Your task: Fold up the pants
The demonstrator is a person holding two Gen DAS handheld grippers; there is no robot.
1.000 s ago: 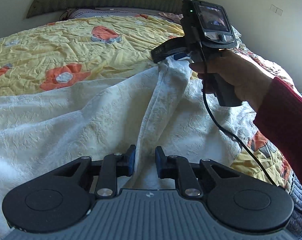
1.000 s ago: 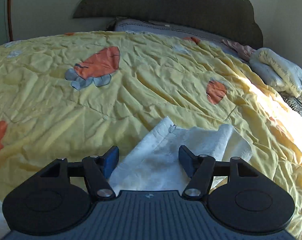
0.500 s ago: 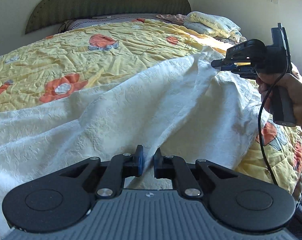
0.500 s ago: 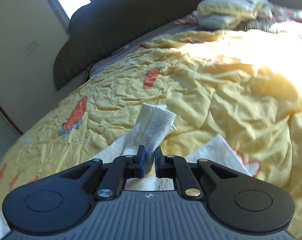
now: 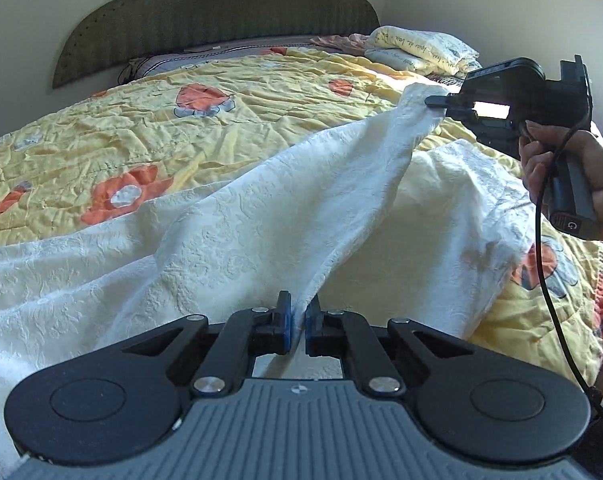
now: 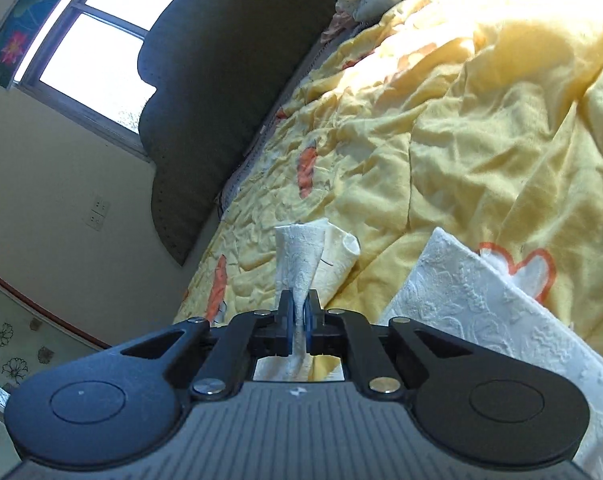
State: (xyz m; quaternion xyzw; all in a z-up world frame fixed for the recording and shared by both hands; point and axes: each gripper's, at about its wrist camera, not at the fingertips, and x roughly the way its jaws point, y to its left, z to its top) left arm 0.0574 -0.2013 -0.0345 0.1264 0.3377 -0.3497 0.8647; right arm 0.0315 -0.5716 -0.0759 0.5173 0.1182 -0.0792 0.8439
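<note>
White, embossed cotton pants (image 5: 285,208) lie across the yellow flowered quilt (image 5: 149,128) of the bed, one edge lifted taut. That raised edge, their long axis, runs from the left hand-held gripper (image 5: 297,322), clamped on it nearest, up to the right hand-held gripper (image 6: 298,326), clamped on its far corner.

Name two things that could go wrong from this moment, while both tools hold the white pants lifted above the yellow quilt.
1. The right tool pinches only a narrow tip of the white pants; the cloth may slip out under tension.
2. The left tool also grips a thin bunched ridge, so the fold may land crooked.
3. Much fabric lies slack on the yellow quilt; it might drag and wrinkle.
</note>
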